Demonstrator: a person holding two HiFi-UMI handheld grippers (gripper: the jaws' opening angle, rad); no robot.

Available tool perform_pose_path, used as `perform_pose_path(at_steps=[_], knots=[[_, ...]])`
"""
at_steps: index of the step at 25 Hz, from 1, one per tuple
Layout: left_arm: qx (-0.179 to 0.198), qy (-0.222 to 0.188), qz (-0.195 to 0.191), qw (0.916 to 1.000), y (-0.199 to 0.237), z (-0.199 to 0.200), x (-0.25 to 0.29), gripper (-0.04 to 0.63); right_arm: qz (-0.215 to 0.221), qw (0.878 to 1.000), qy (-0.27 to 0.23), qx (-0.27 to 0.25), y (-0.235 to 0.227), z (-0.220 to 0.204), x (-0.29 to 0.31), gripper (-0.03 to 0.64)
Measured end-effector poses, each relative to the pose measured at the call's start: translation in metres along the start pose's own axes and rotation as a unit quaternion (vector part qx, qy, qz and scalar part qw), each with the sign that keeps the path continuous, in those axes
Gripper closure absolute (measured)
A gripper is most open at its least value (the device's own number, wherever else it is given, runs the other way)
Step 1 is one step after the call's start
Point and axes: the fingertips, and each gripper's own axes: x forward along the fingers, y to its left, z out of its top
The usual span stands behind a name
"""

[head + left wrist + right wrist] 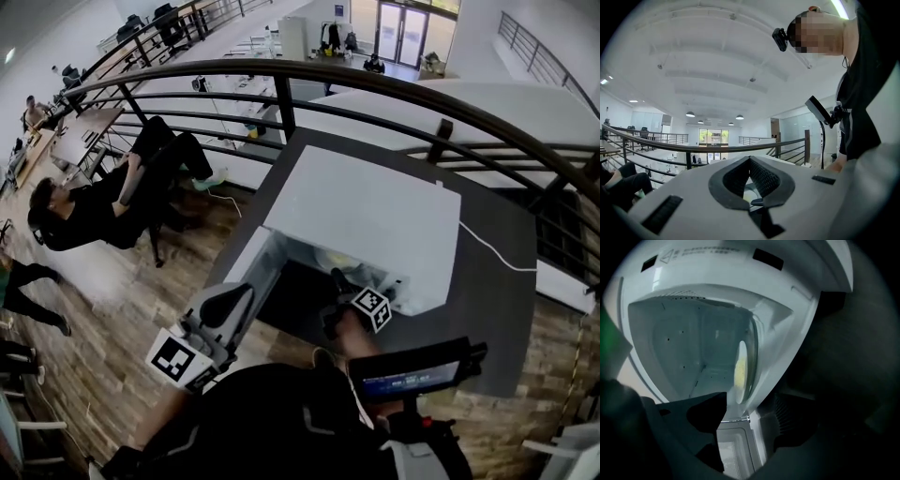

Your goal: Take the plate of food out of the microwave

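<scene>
Right gripper view is showing me the open microwave (pixel 375 211) from close up, and the plate (pixel 740 366) with its yellow food is sitting inside the white cavity, seen edge-on because the camera is rolled. I am holding the right gripper (pixel 339 281) at the mouth of the cavity with its dark jaws spread wide apart and gripping nothing; the plate's near edge is lying just beyond the gap between them. The microwave door (pixel 736 451) is hanging open below the jaws. The left gripper (pixel 750 164) is pointing upward toward the ceiling, its padded jaws pressing together at the tips and carrying nothing. In the head view it is hovering just beside the door, over the dark table (pixel 487 272).
</scene>
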Motion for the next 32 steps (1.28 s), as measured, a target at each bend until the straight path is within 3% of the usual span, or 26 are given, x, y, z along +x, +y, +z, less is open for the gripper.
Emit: perform_pose_path(at_steps=[20, 32], knots=[[-0.002, 0.024, 0.030, 0.9993, 0.020, -0.009, -0.004, 0.592, -0.023, 0.998, -0.013, 0.055, -0.017, 0.004, 0.038, 0.319], [-0.009, 0.024, 0.011, 0.9996, 0.026, -0.010, -0.002, 0.592, 0.021, 0.995, -0.024, 0.096, -0.008, 0.000, 0.030, 0.466]])
